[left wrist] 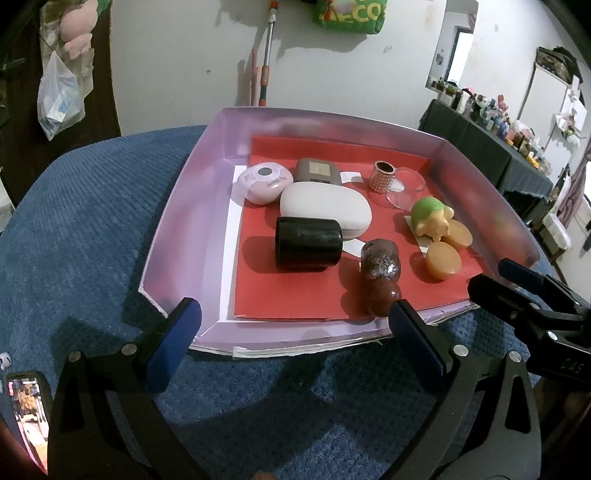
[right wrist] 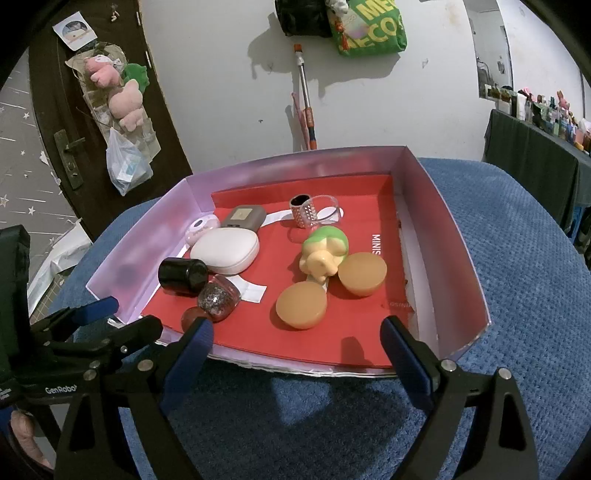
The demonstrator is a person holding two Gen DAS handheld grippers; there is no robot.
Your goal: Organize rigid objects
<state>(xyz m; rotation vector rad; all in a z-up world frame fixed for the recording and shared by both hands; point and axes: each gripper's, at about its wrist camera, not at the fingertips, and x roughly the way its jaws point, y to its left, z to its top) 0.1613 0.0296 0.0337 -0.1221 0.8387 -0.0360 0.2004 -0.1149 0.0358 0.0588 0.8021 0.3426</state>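
We see our left gripper (left wrist: pixel 295 328) with its jaws spread wide and empty, just short of the near edge of the lilac tray (left wrist: pixel 177 229). Inside, on the red liner, from left to right lie a pale round case (left wrist: pixel 264 182), a black cylinder (left wrist: pixel 308 244) on its side, a white oval case (left wrist: pixel 325 209), a glittery brown bottle (left wrist: pixel 380 275), a green-capped figurine (left wrist: pixel 432 217) and two tan discs (left wrist: pixel 443 260). Our right gripper (right wrist: pixel 297 347) is also parted and holds nothing, near the tray's front edge.

Blue cloth (left wrist: pixel 92 229) underneath; green bag (right wrist: pixel 369 29), pink plush (right wrist: pixel 125 99) on wall.
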